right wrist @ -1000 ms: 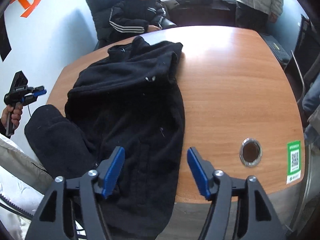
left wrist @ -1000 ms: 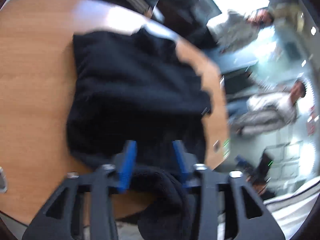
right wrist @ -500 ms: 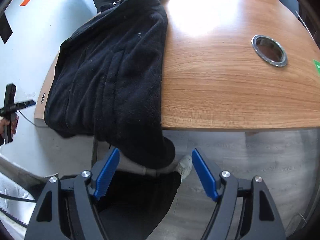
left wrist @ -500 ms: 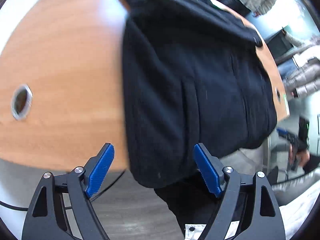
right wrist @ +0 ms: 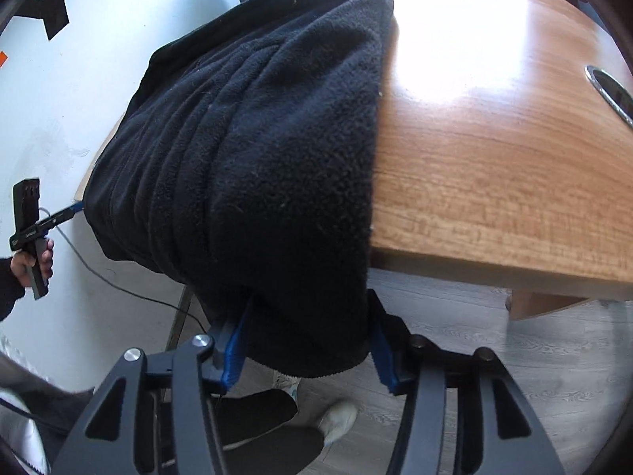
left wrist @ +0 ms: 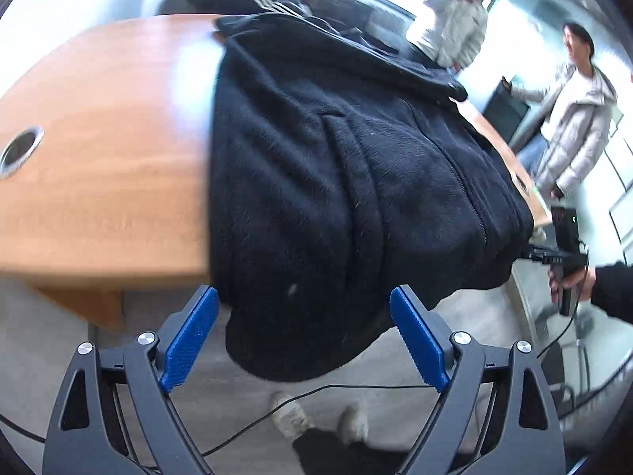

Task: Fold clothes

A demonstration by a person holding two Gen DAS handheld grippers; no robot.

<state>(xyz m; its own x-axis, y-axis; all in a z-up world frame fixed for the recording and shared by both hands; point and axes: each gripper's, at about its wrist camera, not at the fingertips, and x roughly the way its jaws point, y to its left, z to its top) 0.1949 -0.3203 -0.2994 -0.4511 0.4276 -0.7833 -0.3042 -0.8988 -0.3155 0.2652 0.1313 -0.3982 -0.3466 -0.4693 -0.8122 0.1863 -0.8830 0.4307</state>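
A black fleece jacket (left wrist: pixel 336 182) lies across the wooden table (left wrist: pixel 99 126), its lower part hanging over the front edge. My left gripper (left wrist: pixel 304 336) is open, its blue pads either side of the hanging hem, a little below and in front of it. In the right wrist view the same jacket (right wrist: pixel 257 158) droops over the table edge (right wrist: pixel 494 261). My right gripper (right wrist: pixel 308 348) is open around the hanging hem; its blue fingertips (right wrist: pixel 233 352) sit close to the fabric, partly hidden behind it.
A round cable hole (left wrist: pixel 19 150) is in the table top at the left, and it shows at the right in the right wrist view (right wrist: pixel 609 87). People stand beyond the table (left wrist: pixel 573 118). A cable (left wrist: pixel 296 399) and the person's shoes (right wrist: pixel 336 415) are on the grey floor below.
The left gripper let go of the jacket's sleeve and opened. Both grippers dropped below the table's front edge and moved in on the hanging hem; the right one now straddles it.
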